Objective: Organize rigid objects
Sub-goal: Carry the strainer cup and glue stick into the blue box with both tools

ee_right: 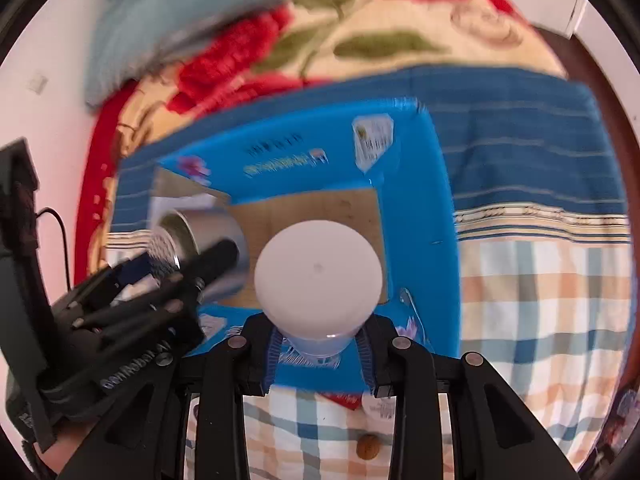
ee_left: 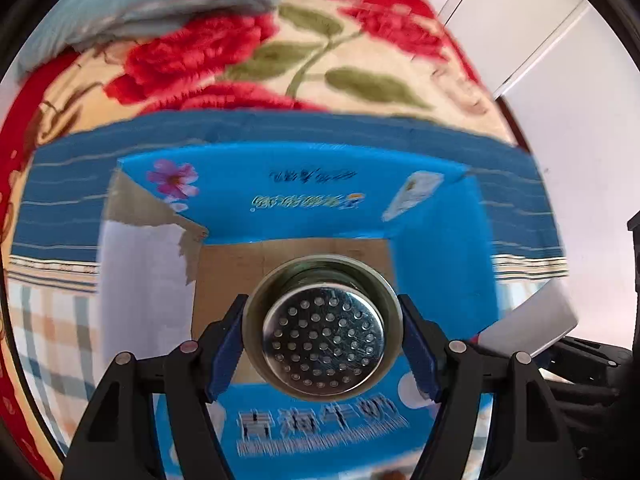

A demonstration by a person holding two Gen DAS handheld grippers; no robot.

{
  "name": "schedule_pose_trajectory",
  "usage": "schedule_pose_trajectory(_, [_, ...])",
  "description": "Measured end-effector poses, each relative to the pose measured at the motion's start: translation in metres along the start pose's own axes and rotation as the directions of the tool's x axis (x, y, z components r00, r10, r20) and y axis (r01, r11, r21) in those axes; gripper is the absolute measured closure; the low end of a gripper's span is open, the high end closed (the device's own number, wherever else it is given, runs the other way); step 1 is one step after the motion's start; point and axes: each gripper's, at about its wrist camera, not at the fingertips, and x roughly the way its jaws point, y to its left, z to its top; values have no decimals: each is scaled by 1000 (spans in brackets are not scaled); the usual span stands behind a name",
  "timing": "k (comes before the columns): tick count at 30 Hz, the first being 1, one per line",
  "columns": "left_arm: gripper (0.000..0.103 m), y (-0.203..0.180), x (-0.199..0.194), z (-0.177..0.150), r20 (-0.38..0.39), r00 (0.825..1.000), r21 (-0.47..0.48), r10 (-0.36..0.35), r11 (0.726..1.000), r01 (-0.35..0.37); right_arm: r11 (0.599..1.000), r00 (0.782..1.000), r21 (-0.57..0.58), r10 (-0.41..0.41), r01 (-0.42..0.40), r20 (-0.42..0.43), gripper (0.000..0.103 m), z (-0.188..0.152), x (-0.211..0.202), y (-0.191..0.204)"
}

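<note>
My left gripper clamps a round perforated steel strainer cup above the open blue cardboard box; my right gripper pinches a white plastic round-capped bottle over that box too.

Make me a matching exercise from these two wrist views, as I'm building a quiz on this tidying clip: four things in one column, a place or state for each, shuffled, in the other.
Things:
1. metal strainer
2. white-capped container
3. blue cardboard box
4. flowered blanket

Places or states:
A. lies beyond the box, red and green on cream
B. gripped in the right gripper
C. open, with a bare brown floor
D. gripped in the left gripper

Pairs: 1-D, 2-B, 3-C, 4-A
</note>
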Motion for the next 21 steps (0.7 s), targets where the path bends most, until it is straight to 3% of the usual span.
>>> schedule_pose_trajectory(3, [34,10,40,13,-71,997,-19,-15,1000,13,1000,995,17,3,-1,-100,68,20,48,-15])
schedule_pose_trajectory(8, [34,11,84,24,-152,988,5,1,1000,-1,1000,965,15,-7,11,-263,68,42,120,-29])
schedule_pose_trajectory(13, [34,13,106,33,-200,979,-30,-28,999,22,995,952,-66,-85,69,-293,68,60,151,-24])
schedule_pose_trajectory(16, [34,11,121,36,-253,964,-74,-77,995,60,986,938,-111,-153,124,-311,67,68,167,-25])
schedule_pose_trajectory(21, [31,3,130,38,-287,955,-92,-75,994,51,989,935,-89,-139,116,-327,64,72,173,-36])
